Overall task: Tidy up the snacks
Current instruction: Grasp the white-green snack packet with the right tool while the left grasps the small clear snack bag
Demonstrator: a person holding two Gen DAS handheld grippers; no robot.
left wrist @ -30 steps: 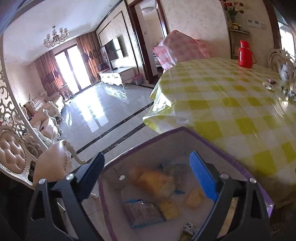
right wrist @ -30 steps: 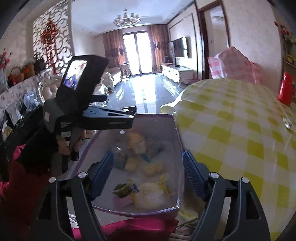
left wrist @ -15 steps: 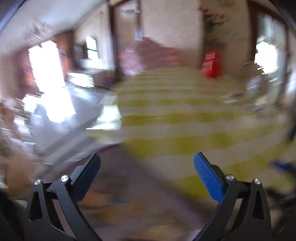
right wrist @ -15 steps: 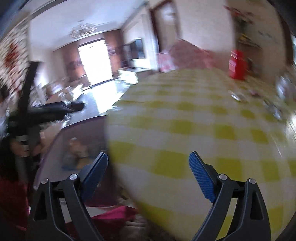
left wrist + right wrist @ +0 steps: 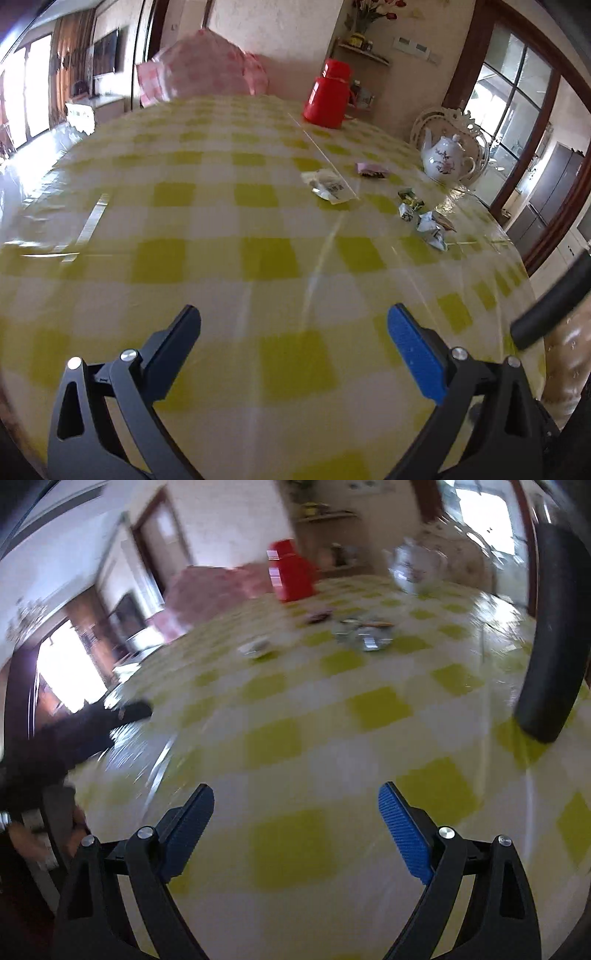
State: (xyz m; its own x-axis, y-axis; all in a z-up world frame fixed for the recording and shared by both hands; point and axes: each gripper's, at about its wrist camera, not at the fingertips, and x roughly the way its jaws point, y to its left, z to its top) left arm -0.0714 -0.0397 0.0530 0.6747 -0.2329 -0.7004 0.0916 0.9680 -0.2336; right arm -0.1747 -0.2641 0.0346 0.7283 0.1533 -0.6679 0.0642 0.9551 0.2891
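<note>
Several small snack packets lie on the far right of the yellow checked tablecloth [image 5: 221, 229]: a pale packet [image 5: 330, 185], a pink one [image 5: 371, 170] and a cluster of green-and-white ones [image 5: 424, 220]. In the blurred right wrist view the same packets [image 5: 364, 637] lie far ahead on the cloth [image 5: 332, 760]. My left gripper [image 5: 293, 332] is open and empty above the near edge of the table. My right gripper [image 5: 295, 808] is open and empty, also above the near part of the table. The box of snacks is out of view.
A red thermos [image 5: 328, 95] stands at the back of the table and a white teapot [image 5: 447, 158] on an ornate tray at the right. A pink checked bundle [image 5: 201, 75] sits behind the far edge. A dark bar [image 5: 550, 635] crosses the right side.
Both grippers have swung from above the open box of snacks at the table's left edge to above the table, facing the loose packets. Both stayed open and empty.
</note>
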